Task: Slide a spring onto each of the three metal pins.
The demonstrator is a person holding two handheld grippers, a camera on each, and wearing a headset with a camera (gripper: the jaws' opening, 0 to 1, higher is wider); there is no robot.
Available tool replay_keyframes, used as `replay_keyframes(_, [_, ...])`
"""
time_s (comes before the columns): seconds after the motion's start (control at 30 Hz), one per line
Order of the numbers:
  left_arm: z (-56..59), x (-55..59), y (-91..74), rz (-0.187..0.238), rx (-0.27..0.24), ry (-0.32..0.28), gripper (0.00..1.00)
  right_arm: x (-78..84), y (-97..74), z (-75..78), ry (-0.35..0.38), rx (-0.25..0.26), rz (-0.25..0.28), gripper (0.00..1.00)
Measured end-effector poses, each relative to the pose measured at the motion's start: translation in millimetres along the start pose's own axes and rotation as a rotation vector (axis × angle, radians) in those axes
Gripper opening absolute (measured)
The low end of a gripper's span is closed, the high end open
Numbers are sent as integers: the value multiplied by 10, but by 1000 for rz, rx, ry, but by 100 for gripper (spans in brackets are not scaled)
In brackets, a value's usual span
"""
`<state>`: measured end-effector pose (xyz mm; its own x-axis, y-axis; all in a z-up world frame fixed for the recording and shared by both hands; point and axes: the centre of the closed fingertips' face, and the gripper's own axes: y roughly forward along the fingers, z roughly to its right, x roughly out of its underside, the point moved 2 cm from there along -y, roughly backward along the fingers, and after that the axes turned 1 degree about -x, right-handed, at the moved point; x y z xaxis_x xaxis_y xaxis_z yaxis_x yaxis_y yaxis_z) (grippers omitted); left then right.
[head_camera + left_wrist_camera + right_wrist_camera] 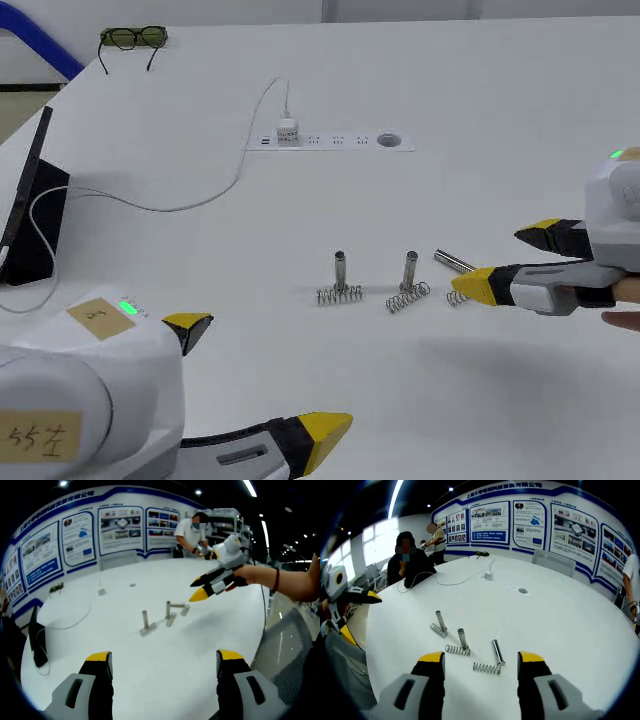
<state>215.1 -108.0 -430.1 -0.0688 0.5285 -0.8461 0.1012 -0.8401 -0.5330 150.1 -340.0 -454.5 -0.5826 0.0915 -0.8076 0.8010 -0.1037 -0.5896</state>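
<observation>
Springs unmounted, mid-bench beside pins: two upright, rightmost toppled. Right gripper released by rightmost spring; left gripper released, near edge. Next: pinch spring, align with pin.

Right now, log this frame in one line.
left gripper open, empty; right gripper open, near lying pin; two pins upright; springs loose, none mounted

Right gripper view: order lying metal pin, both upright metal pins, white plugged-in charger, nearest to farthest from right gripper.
1. Lying metal pin, just ahead.
2. Middle upright metal pin, slightly left.
3. End upright metal pin, farther left.
4. White charger, far back.
</observation>
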Motion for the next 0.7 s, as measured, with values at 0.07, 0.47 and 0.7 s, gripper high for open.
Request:
replay_keyframes(0.07, [0,0,7,1,2,1,87,-5,42,19,1,-3,-6,57])
replay_keyframes(0.47, [-6,9,54,-1,11,3,86,-41,283,162,32,-20,-20,48])
replay_keyframes(0.7, [-24,-9,67,-3,12,9,85,0,441,223,28,-20,-35,40])
